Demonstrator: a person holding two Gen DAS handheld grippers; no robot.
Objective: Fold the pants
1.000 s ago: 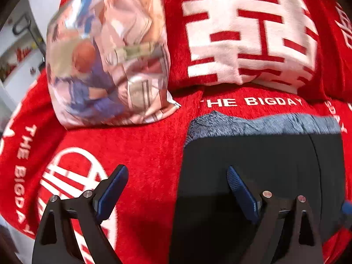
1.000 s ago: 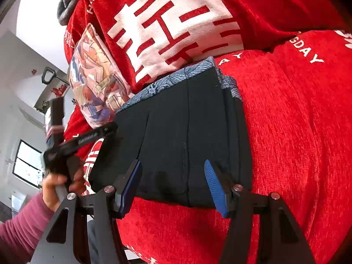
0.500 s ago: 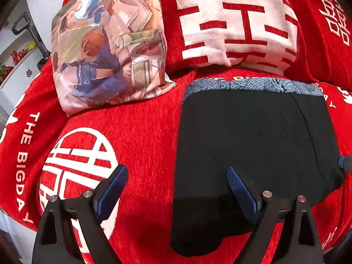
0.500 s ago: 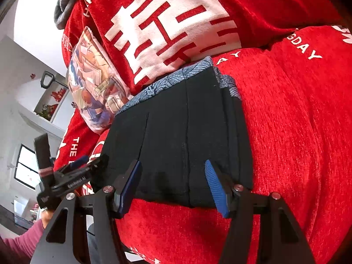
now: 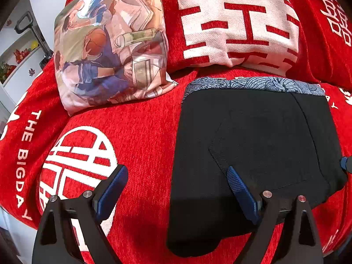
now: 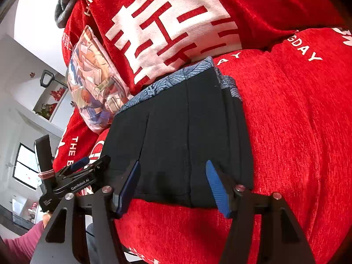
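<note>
The black pants lie folded into a flat rectangle on the red sofa cover, with a blue patterned waistband along the far edge. My left gripper is open and empty, over the near left edge of the pants. In the right wrist view the same folded pants lie ahead, and my right gripper is open and empty at their near edge. The left gripper also shows at the left of that view.
A printed cushion leans against the red backrest with a white character, left of the pants. The red seat cover carries white lettering. A shelf and a window lie beyond the sofa's left end.
The left gripper has pulled back and up from the pants, so more of the folded rectangle shows. The right gripper has hardly moved. Both stay open.
</note>
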